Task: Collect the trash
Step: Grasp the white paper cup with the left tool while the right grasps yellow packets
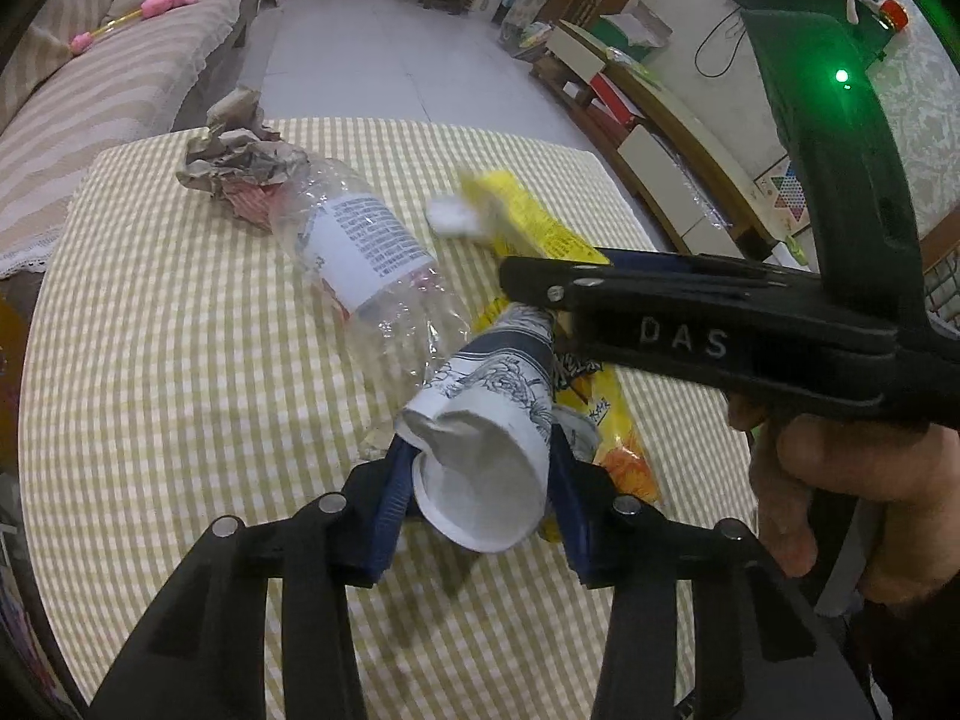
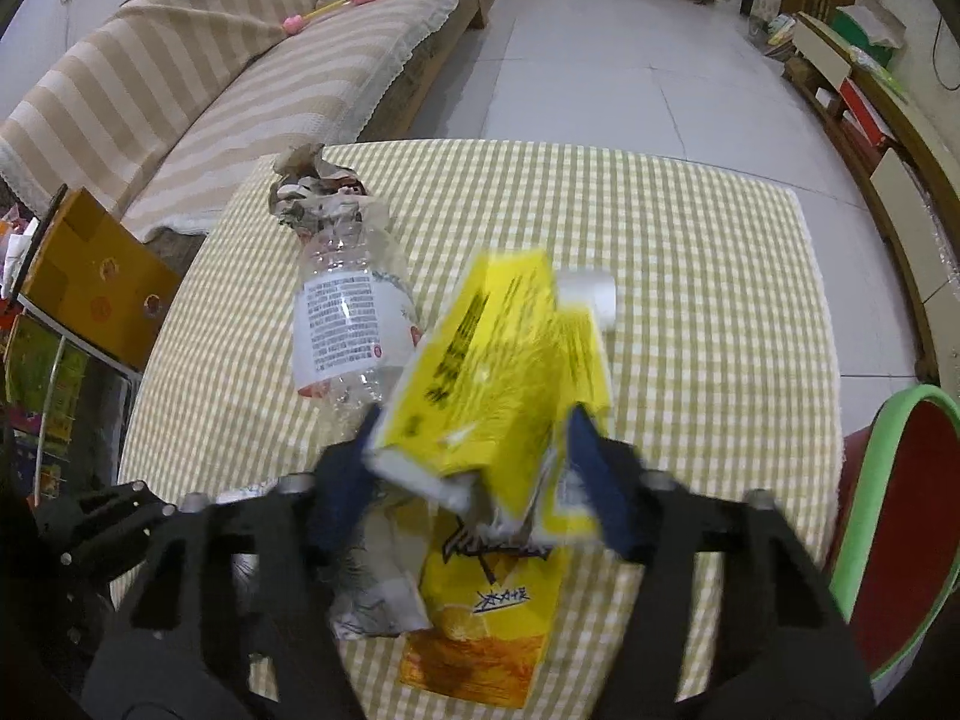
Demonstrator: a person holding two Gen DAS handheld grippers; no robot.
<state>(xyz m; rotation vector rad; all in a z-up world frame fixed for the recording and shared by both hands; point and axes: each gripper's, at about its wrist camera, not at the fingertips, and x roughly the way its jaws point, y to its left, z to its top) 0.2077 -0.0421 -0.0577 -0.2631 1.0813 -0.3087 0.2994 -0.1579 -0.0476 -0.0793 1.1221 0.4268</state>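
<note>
- The left hand-held gripper (image 1: 480, 495), at the bottom centre of the left wrist view, has its blue pads pressed on either side of a crushed paper cup (image 1: 486, 450); the cup's open mouth faces the camera.
- The right hand-held gripper (image 2: 480, 480), at the bottom centre of the right wrist view, is clamped on a yellow tissue pack (image 2: 480, 372), which tilts toward the upper middle of the frame and is blurred.
- Below that pack, flat on the checked tabletop (image 2: 720, 300), lies a yellow drink pouch (image 2: 486, 618) with a crumpled white wrapper (image 2: 375, 594) just beside it at lower left.
- A clear plastic bottle (image 1: 360, 252) lies on its side in the centre left of the left wrist view, its far end touching a ball of crumpled paper (image 1: 240, 165) in the upper left.
- No bin or bag is in sight in either view.
- Judged from this, collection is at an early stage: two pieces are gripped, none visibly disposed of, and the bottle, paper ball, pouch and wrapper remain.
</note>
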